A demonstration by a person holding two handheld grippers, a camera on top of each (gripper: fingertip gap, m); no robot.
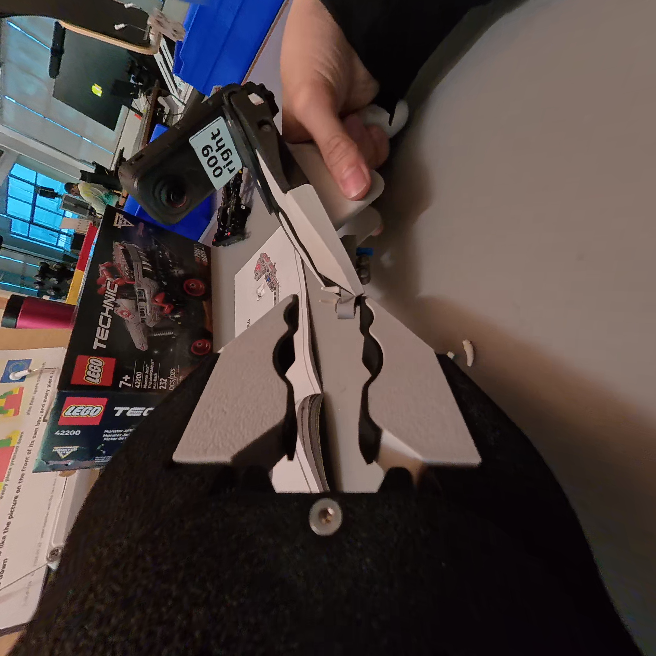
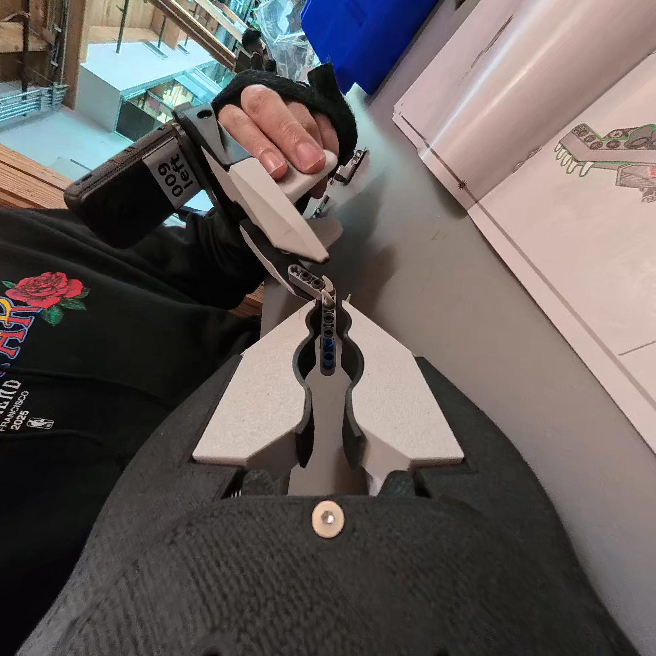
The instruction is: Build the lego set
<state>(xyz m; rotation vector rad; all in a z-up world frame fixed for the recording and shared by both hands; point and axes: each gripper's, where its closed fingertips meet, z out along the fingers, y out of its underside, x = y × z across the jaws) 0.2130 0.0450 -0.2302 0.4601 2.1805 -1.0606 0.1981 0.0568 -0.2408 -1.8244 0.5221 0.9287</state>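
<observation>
My right gripper (image 2: 328, 307) is shut on a dark grey Technic beam (image 2: 329, 332) that carries blue pins (image 2: 328, 346). The beam bends at the fingertips and its short end (image 2: 305, 277) points up-left. A white tooth (image 2: 328, 293) sticks out at the bend. My left gripper (image 1: 328, 301) is open, its fingertips on either side of the beam end (image 1: 345, 309) and two white teeth (image 1: 328, 289). The right gripper (image 1: 356, 289) comes down from above in the left wrist view. The left gripper (image 2: 312, 269) meets the beam end in the right wrist view.
The open instruction booklet (image 2: 568, 248) lies on the grey table (image 1: 532, 248) beside the work. The set's box (image 1: 142, 301), a black partial model (image 1: 232, 216) and blue bins (image 1: 227, 42) stand behind. Loose white teeth (image 1: 468, 351) lie on the table.
</observation>
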